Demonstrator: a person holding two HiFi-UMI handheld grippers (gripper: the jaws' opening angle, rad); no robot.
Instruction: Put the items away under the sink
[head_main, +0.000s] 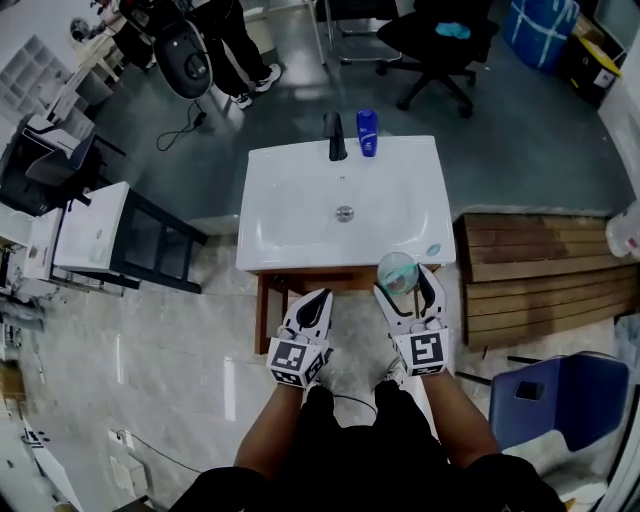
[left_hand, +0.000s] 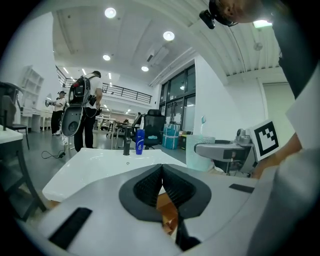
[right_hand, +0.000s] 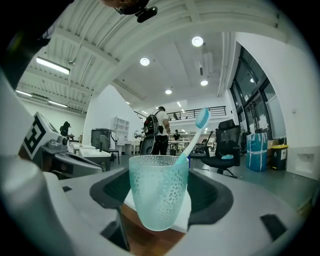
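Observation:
A pale teal dimpled cup (right_hand: 158, 192) with a blue toothbrush (right_hand: 194, 135) standing in it sits between the jaws of my right gripper (right_hand: 159, 200), which is shut on it. In the head view the cup (head_main: 398, 271) hangs at the front right corner of the white sink (head_main: 300, 215). My left gripper (head_main: 313, 308) is shut and holds nothing, just in front of the sink's front edge; its ribbed pads (left_hand: 172, 187) touch each other. A blue bottle (head_main: 367, 132) stands beside the black tap (head_main: 335, 137) at the back of the sink.
The sink rests on a wooden cabinet (head_main: 266, 300). A slatted wooden bench (head_main: 540, 270) lies to the right, a blue chair (head_main: 560, 395) at the near right, a dark low stand (head_main: 150, 240) to the left. A person with a backpack (left_hand: 82, 112) stands beyond.

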